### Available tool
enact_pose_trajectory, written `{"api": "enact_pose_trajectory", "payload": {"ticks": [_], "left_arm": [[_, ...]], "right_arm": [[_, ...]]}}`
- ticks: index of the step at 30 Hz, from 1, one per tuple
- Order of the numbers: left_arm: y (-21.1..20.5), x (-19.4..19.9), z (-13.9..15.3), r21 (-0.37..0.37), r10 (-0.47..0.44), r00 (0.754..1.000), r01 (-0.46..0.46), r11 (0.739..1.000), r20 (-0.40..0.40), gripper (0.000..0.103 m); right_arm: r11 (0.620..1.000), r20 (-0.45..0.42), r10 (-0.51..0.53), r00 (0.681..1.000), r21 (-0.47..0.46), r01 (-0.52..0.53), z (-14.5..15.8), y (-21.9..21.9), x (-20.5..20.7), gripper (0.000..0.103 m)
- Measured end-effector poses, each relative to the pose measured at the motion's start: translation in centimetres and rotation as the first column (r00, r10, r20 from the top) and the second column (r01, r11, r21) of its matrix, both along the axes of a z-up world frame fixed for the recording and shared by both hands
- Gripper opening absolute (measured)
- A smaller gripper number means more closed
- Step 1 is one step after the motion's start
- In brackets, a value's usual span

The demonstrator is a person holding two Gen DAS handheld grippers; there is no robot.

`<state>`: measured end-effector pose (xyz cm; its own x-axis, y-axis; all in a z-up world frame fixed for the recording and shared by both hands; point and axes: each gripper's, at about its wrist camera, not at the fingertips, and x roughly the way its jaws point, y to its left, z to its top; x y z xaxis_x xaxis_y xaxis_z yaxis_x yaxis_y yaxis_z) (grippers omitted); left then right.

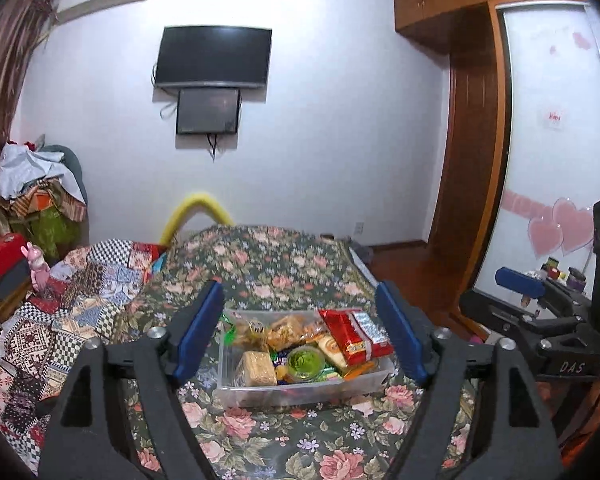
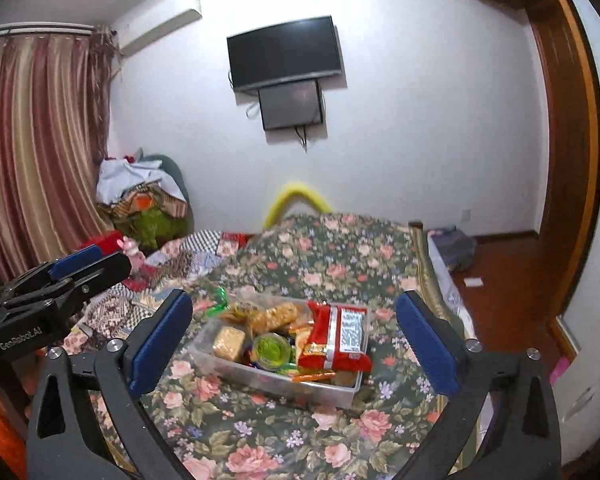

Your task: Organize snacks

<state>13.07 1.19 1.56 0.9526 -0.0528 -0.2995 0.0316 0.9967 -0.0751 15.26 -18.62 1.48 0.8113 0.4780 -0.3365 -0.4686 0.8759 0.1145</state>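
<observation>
A clear plastic bin (image 1: 300, 394) (image 2: 236, 368) full of snacks sits on the floral bedspread. In it lie a red packet (image 1: 356, 336) (image 2: 336, 336), a tan biscuit block (image 1: 258, 368) (image 2: 229, 342), a green-lidded cup (image 1: 303, 362) (image 2: 271, 350) and bagged crackers (image 1: 296, 328) (image 2: 274, 316). My left gripper (image 1: 300, 312) is open and empty, held above and in front of the bin. My right gripper (image 2: 294, 316) is open and empty, framing the bin too. Each gripper shows at the edge of the other's view (image 1: 520, 282) (image 2: 78, 258).
The floral bedspread (image 1: 276, 264) (image 2: 340, 256) covers the bed, with a patchwork quilt (image 1: 72, 308) (image 2: 172, 264) at left. A clothes pile (image 1: 40, 188) and curtain (image 2: 32, 140) stand far left. Wooden floor (image 2: 500, 272) and wardrobe (image 1: 476, 140) lie right.
</observation>
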Motion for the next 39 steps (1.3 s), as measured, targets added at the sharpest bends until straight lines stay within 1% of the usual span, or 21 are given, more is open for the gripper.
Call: {"api": "enact_pose_trajectory", "payload": {"ticks": [1, 3, 6, 9, 22, 39], "left_arm": [[0.0, -0.5, 0.2, 0.006, 0.005, 1.000, -0.005, 1.000, 0.014, 0.084], [-0.1, -1.0, 0.4, 0.016, 0.015, 0.999, -0.016, 1.000, 0.030, 0.094], [0.0, -1.7, 0.4, 0.021, 0.022, 0.999, -0.023, 1.000, 0.041, 0.102], [0.0, -2.0, 0.2, 0.025, 0.027, 0.999, -0.027, 0.999, 0.037, 0.102], [0.2, -2.2, -0.4, 0.017, 0.047, 0.998, -0.048, 0.999, 0.029, 0.103], [0.2, -2.1, -0.7, 0.017, 0.036, 0.999, -0.037, 0.999, 0.017, 0.103]], "right_arm": [[1.000, 0.004, 0.002, 1.000, 0.003, -0.002, 0.0, 0.0, -0.2, 0.103], [1.000, 0.010, -0.002, 1.000, 0.009, 0.002, 0.1, 0.0, -0.7, 0.103], [1.000, 0.022, -0.012, 1.000, -0.007, 0.012, -0.1, 0.1, -1.3, 0.103], [0.999, 0.023, -0.028, 0.999, -0.034, 0.029, -0.5, 0.5, -1.1, 0.103], [0.999, 0.026, -0.031, 0.999, -0.023, 0.031, -0.5, 0.2, -1.9, 0.103], [0.999, 0.027, -0.028, 0.999, -0.028, 0.028, -0.6, 0.3, -2.0, 0.103]]}}
